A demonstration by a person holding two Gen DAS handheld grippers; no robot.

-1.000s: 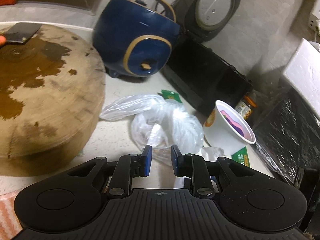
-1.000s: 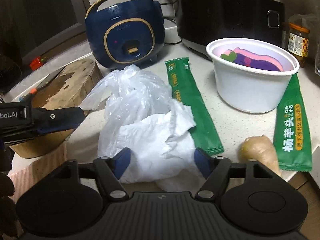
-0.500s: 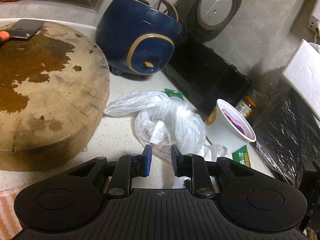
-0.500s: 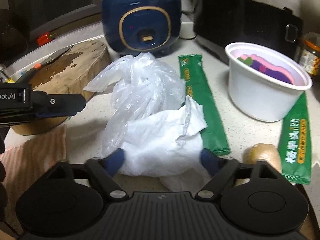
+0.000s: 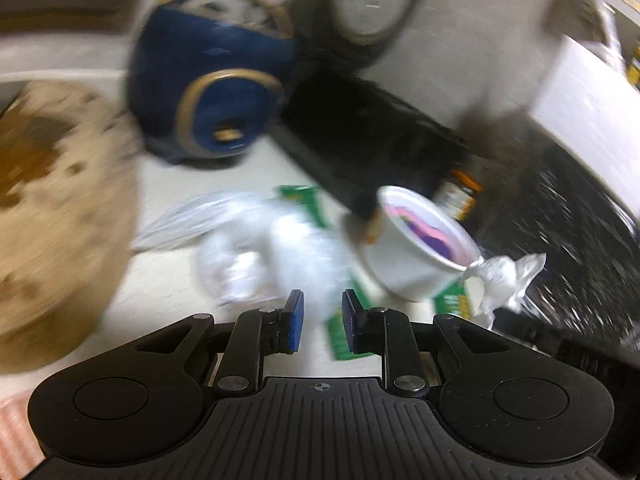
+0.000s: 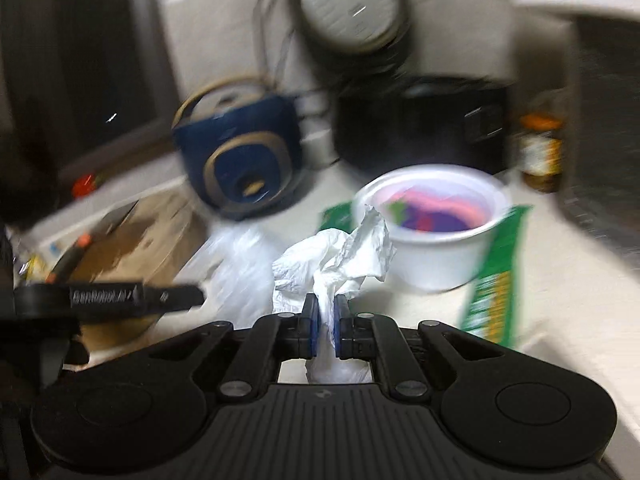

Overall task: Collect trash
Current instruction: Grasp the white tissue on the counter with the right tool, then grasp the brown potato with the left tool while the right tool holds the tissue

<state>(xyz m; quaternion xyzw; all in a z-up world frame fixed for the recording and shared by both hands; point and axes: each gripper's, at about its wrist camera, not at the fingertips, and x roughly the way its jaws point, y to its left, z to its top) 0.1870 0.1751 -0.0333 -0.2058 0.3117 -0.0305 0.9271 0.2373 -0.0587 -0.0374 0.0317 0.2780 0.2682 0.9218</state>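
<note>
Both views are smearing with motion blur, so edges and print are hard to read. The label on the jar (image 6: 540,156) is unreadable, and the writing on the green wrappers (image 6: 494,276) is showing only as yellow smudges. The clear plastic bag (image 5: 256,248) is blurring into a pale mass on the worktop (image 5: 160,292), its outline uncertain. The chopping block (image 5: 56,216) is running off the left edge of the left wrist view.

The right gripper (image 6: 326,318) has just been closing — its blue pads are now pinching the crumpled white tissue (image 6: 344,256), which is fanning up and forward out of the near-shut jaws, clear of the worktop, in front of the white bowl (image 6: 436,248). In the left wrist view the same wad is showing at the bowl's right rim.

The left gripper (image 5: 320,324) is standing partly open with nothing between its pads; the plastic bag is lying just ahead of it — apart from its tips — and a green wrapper is lying on the worktop below the gap. The blue cooker (image 5: 216,84) is sitting well behind.
</note>
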